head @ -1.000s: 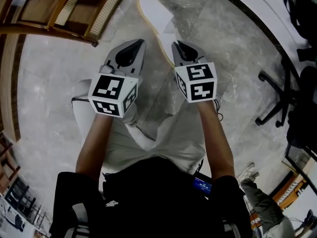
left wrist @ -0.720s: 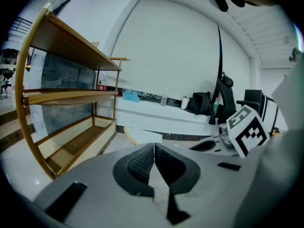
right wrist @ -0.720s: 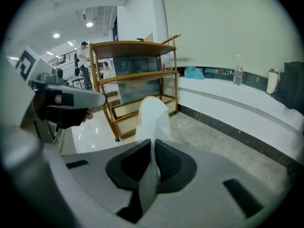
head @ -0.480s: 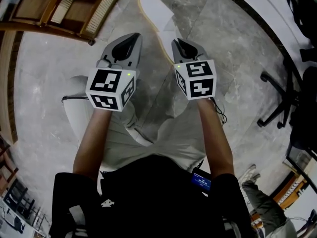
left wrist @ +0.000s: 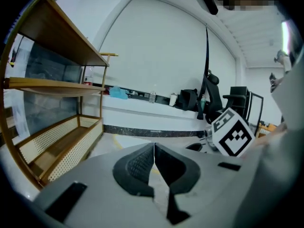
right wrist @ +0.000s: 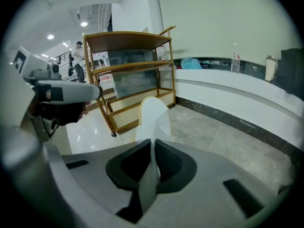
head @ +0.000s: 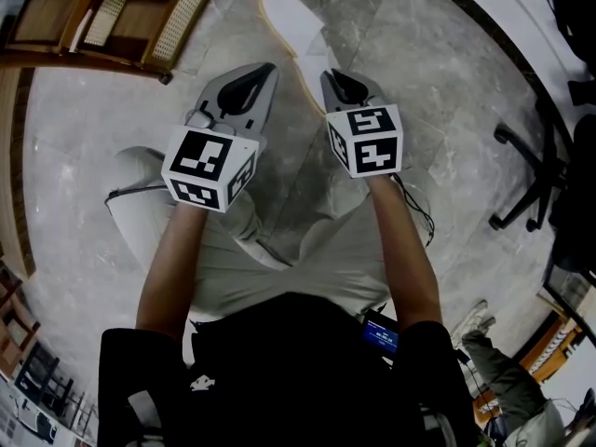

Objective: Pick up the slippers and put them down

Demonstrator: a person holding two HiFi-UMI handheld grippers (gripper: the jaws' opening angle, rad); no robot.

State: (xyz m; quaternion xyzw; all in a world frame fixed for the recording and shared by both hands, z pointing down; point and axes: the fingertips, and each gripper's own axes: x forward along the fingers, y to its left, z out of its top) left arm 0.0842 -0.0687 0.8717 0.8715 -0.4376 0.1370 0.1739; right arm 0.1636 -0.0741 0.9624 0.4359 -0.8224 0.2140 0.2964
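Two hand-held grippers sit side by side in the middle of the head view, each with its marker cube nearest the camera.

The right gripper (head: 333, 82) is clamped on a white slipper (head: 291, 19). In the right gripper view its dark pads (right wrist: 167, 161) press on a thin white edge of the slipper (right wrist: 153, 118), which rises beyond the jaws toward the centre of that frame. In the head view the slipper runs from those jaws up toward the top centre of the frame, and a tan rim shows along its side. It lies over the grey marble floor (head: 438, 73). Whether its far end touches the floor, I cannot tell.

The left gripper (head: 261, 74) is just beside the right one, a little to the left in the frame. In the left gripper view its jaws (left wrist: 154, 148) are closed together, pad against pad, with nothing between them. The right gripper's marker cube (left wrist: 232, 133) shows at the right of that view.

A wooden shelf rack with cane panels (head: 121, 12) fills the upper left corner of the head view. It stands at the left of the left gripper view (left wrist: 57, 141) and behind the slipper in the right gripper view (right wrist: 128, 70). A black office chair (head: 535, 180) is at the right edge of the head view. The person's bare forearms, pale trousers and dark top fill the lower half of the frame.
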